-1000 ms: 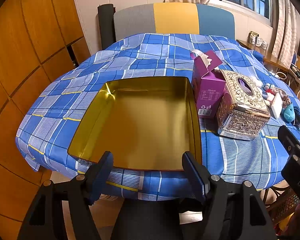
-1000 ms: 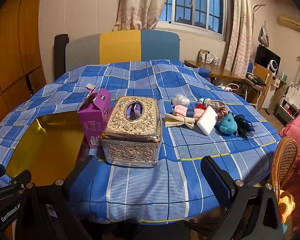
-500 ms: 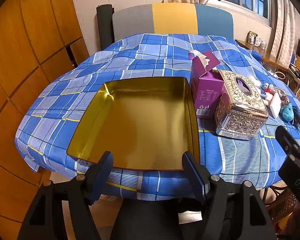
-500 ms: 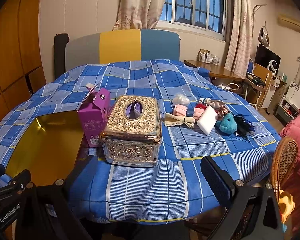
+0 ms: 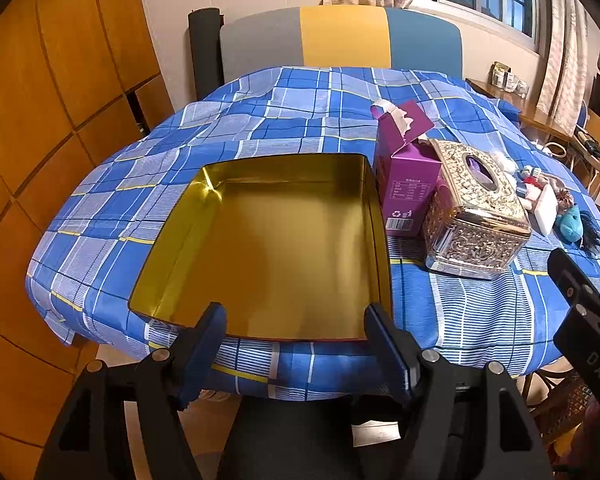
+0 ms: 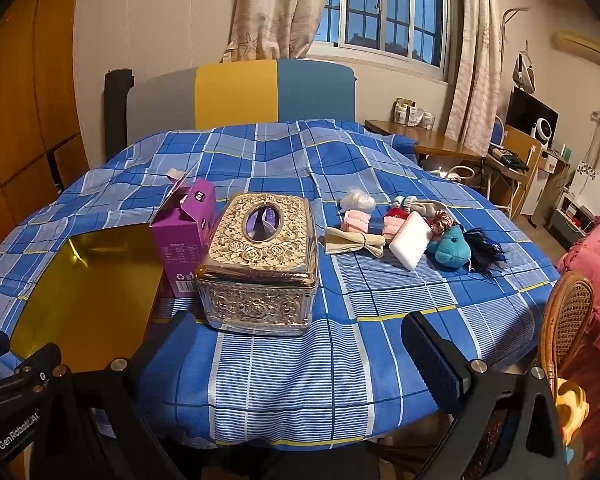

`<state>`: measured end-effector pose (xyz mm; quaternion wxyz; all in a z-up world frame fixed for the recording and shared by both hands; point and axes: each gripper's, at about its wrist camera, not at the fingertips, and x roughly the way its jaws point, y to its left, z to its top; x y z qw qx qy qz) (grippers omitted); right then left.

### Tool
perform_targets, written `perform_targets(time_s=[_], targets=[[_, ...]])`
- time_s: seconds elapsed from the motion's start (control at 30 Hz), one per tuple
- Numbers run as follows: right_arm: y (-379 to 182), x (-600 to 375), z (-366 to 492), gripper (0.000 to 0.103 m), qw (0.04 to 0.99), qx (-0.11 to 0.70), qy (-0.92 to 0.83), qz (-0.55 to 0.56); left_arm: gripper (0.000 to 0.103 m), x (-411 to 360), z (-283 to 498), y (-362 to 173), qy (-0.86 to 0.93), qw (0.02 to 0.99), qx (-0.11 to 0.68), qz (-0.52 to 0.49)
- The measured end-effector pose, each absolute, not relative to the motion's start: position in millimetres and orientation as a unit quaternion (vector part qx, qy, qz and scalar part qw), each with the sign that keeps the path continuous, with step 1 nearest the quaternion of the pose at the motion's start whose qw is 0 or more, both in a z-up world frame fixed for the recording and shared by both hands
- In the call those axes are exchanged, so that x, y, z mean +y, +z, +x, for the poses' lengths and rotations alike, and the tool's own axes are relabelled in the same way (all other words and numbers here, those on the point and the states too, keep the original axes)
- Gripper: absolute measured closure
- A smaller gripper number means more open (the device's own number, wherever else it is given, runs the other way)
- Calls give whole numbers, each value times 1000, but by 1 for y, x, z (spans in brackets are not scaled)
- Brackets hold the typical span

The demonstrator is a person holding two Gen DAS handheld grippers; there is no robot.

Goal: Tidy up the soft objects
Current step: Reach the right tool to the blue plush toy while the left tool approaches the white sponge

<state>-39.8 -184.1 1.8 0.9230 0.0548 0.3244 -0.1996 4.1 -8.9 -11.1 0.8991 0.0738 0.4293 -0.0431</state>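
A: Where are the soft toys (image 6: pixel 416 224)?
B: Heaped right of the ornate tissue box (image 6: pixel 260 256), partly overlapping, hard to separate.
A: The grippers?
B: Left gripper (image 5: pixel 296 344) and right gripper (image 6: pixel 296 344) both spread, holding nothing.

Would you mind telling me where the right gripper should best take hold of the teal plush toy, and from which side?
Probably across the teal plush toy at its rounded body, coming from above and the near side. The white sponge lies close on its left and the dark tassel trails right, so the body is the firmest free part.
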Motion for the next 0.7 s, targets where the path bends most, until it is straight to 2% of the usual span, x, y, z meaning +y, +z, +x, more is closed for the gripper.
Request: perform_targets(time_s=[0.27,0.5,0.7], targets=[[8,-207,-41,0,922,311,-221,66,31,-22,5,-18,-114,882,452,60],[17,-271,-42,0,921,283,-253,87,31,-51,13,-50,-260,792,553,-9],[7,-351,-33,0,900,317,-282,103,33,-93,0,-60,-317,753,575,42]])
